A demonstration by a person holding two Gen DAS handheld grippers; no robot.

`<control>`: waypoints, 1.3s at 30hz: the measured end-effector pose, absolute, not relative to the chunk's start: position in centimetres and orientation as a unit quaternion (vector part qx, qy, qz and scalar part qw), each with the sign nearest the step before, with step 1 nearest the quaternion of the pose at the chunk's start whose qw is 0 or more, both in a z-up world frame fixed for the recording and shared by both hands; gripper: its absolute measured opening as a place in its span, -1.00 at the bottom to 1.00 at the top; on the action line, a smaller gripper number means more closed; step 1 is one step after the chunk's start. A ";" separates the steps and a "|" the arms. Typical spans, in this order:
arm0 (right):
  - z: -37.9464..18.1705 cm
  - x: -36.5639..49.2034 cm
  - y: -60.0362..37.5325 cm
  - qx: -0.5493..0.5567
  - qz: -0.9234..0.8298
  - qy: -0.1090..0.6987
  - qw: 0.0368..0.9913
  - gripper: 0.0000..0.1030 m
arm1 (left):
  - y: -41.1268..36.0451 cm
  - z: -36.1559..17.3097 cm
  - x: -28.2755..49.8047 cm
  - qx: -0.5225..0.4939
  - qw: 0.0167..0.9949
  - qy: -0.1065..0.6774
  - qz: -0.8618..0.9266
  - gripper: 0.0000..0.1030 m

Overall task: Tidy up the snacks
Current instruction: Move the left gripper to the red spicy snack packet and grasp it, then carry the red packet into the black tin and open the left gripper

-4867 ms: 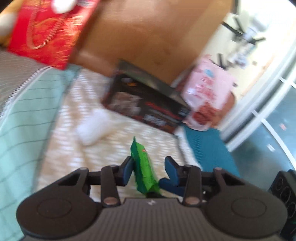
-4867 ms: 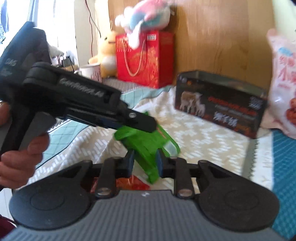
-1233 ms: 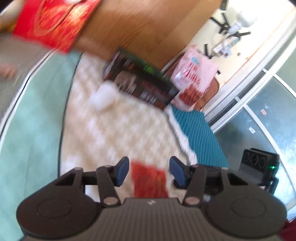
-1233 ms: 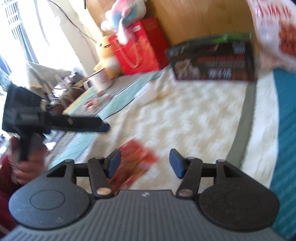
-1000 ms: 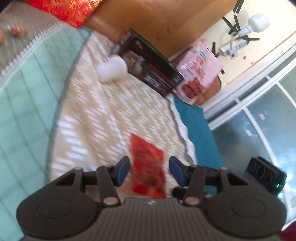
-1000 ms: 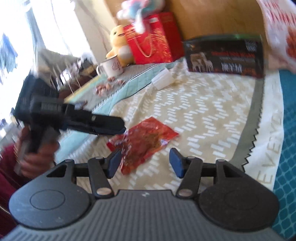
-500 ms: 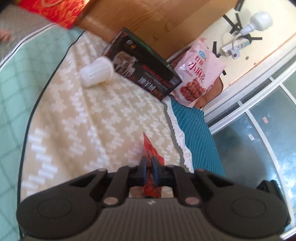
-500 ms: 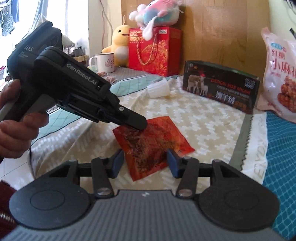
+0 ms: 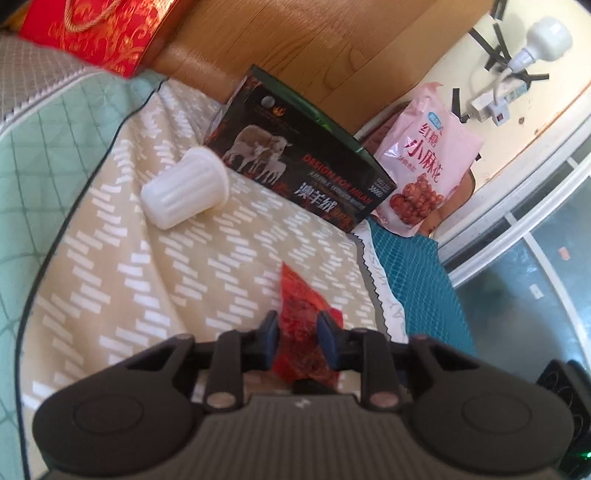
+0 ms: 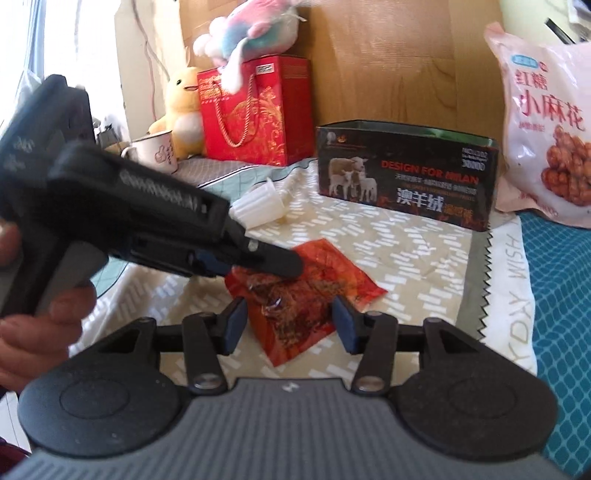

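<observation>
Bedspread (image 9: 155, 280), beige with white dashes, spread across the scene, mint quilt at left, teal cloth (image 10: 561, 295) at right. Wooden board (image 10: 399, 59) upright at far side. Pink snack bag (image 10: 543, 122) propped far right, just beside black tin (image 10: 406, 173) printed with sheep, open at top. Red gift bag (image 10: 255, 110) far left, pastel plush toy (image 10: 247, 33) on top, yellow duck plush (image 10: 181, 107) and white mug (image 10: 155, 151) alongside. White ribbed cup (image 9: 184, 188) on its side, near the tin's left end, not touching.

Left gripper (image 10: 273, 262) reaching in from left in the right wrist view, person's hand (image 10: 44, 310) on its handle; fingers partly open around red snack packet (image 10: 310, 291), blue pads (image 9: 269, 334) close on either side in the left wrist view; actual pinch: cannot tell. Packet at near centre of bedspread, its near end raised.

Right gripper (image 10: 288, 321) near, fingers wide apart, one each side of packet's near end, holding nothing.
</observation>
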State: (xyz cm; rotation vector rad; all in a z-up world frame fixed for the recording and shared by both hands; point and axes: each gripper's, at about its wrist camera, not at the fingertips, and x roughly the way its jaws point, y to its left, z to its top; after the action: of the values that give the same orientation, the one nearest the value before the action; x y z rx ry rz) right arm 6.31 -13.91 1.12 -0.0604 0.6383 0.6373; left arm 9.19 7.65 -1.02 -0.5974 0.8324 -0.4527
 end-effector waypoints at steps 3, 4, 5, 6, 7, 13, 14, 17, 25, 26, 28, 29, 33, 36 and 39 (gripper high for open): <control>1.1 6.4 -14.6 -0.015 0.299 0.316 0.900 0.15 | 8.9 -1.4 9.4 -0.325 0.828 0.396 -0.226 -0.79; 1.1 6.4 -14.7 -0.010 0.301 0.317 0.899 0.17 | 9.2 -1.4 9.4 -0.335 0.823 0.397 -0.229 -0.79; 1.1 6.4 -14.7 -0.008 0.303 0.318 0.898 0.21 | 9.4 -1.4 9.3 -0.345 0.819 0.397 -0.231 -0.80; 1.1 6.3 -14.6 -0.010 0.305 0.319 0.897 0.27 | 9.7 -1.4 9.3 -0.357 0.812 0.397 -0.235 -0.81; 1.1 6.2 -14.4 -0.015 0.307 0.319 0.897 0.30 | 10.1 -1.4 9.3 -0.372 0.805 0.397 -0.239 -0.81; 1.2 6.0 -13.5 -0.036 0.316 0.317 0.894 0.26 | 11.0 -1.0 9.3 -0.423 0.776 0.382 -0.269 -0.83; 1.2 6.0 -13.4 -0.032 0.315 0.317 0.894 0.14 | 10.9 -0.7 9.2 -0.417 0.781 0.380 -0.268 -0.83; 1.3 6.2 -13.7 -0.018 0.318 0.317 0.893 -0.05 | 10.7 -0.3 9.4 -0.412 0.785 0.375 -0.271 -0.82; 3.8 7.1 -14.0 -0.040 0.289 0.244 0.925 -0.12 | 9.6 4.5 12.4 -0.370 0.809 0.340 -0.304 -0.82; 4.3 7.7 -14.0 -0.045 0.285 0.232 0.929 -0.12 | 9.4 5.5 13.2 -0.359 0.817 0.330 -0.307 -0.82; 5.5 9.6 -13.7 -0.061 0.276 0.206 0.937 -0.12 | 9.1 7.2 15.3 -0.340 0.831 0.313 -0.308 -0.82; 5.9 10.7 -13.5 -0.070 0.270 0.194 0.940 -0.12 | 9.0 7.9 16.7 -0.333 0.837 0.307 -0.307 -0.82; 6.5 17.2 -11.7 -0.094 0.251 0.184 0.946 -0.12 | 8.0 9.3 22.0 -0.294 0.866 0.293 -0.278 -0.78; 6.5 20.7 -10.7 -0.082 0.248 0.200 0.944 -0.08 | 7.1 8.2 24.9 -0.245 0.899 0.306 -0.195 -0.48; 6.5 21.5 -11.0 -0.053 0.246 0.210 0.945 -0.08 | 7.1 6.8 25.3 -0.212 0.910 0.322 -0.156 -0.47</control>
State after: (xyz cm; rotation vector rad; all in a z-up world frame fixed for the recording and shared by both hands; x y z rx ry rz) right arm 21.48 -11.01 6.54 -0.1083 0.4273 0.5013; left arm 25.27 7.10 6.83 -0.4374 0.6633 -0.3214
